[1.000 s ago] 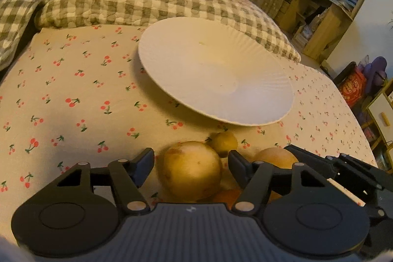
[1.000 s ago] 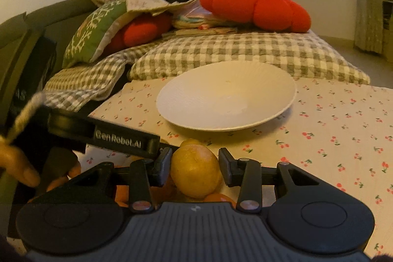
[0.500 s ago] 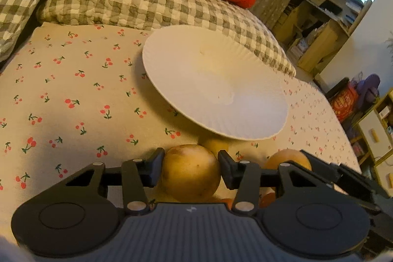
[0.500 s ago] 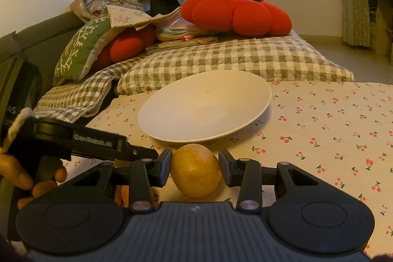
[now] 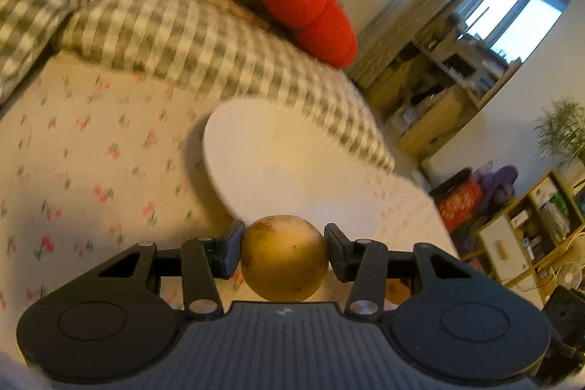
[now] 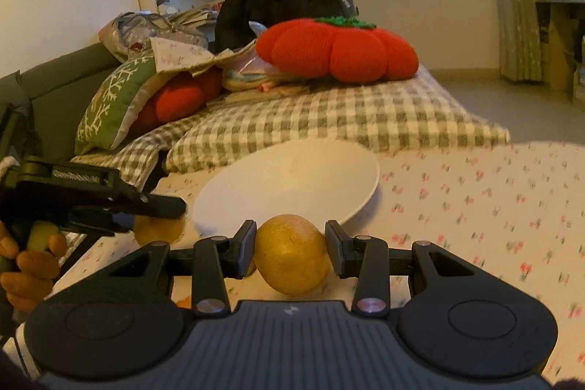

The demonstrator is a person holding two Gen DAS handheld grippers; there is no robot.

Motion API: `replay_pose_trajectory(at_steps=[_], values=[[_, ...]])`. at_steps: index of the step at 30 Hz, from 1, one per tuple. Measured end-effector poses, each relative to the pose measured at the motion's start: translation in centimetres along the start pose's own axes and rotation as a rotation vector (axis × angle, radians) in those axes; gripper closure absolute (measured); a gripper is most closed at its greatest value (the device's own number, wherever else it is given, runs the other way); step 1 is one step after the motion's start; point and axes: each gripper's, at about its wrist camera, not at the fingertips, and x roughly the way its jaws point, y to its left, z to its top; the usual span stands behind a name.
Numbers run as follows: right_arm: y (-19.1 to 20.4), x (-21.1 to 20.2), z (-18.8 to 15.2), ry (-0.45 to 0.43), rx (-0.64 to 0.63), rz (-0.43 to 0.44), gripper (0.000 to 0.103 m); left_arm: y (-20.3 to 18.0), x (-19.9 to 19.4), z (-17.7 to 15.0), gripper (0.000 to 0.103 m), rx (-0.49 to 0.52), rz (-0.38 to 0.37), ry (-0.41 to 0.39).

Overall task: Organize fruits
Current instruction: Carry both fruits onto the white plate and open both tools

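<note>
My left gripper (image 5: 284,250) is shut on a round yellow-brown fruit (image 5: 284,258) with dark speckles and holds it above the cloth, just in front of the white paper plate (image 5: 292,167). My right gripper (image 6: 290,250) is shut on a yellow lemon-like fruit (image 6: 290,254), also lifted in front of the plate (image 6: 289,185). In the right wrist view the left gripper (image 6: 161,207) shows at the left with its fruit (image 6: 159,229). An orange fruit (image 5: 396,291) lies low behind the left gripper's right finger.
The cherry-print cloth (image 6: 475,200) covers the surface. Grey checked cushions (image 6: 329,119) lie behind the plate, with a red pumpkin-shaped pillow (image 6: 336,50) and a green pillow (image 6: 113,97) on them. Shelves and clutter (image 5: 438,90) stand at the right of the room.
Both grippers closed on their fruits and have lifted them off the cloth. The left view has tilted up and toward the plate, and it is blurred by motion.
</note>
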Motion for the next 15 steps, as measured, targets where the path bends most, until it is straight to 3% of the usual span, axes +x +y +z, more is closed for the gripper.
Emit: replay_pose_trajectory(at_steps=[6,15], values=[[0.5,3.5,2.3,-0.002,-0.148,-0.004,0.066,-2.7,2.7,2.7,0.061,0.060,0.016,0.001],[1.4,9.3,2.8,0.088,-0.335,0.013,0.066,-2.3,7.7,4.8,0.061,0.085,0.095,0.035]])
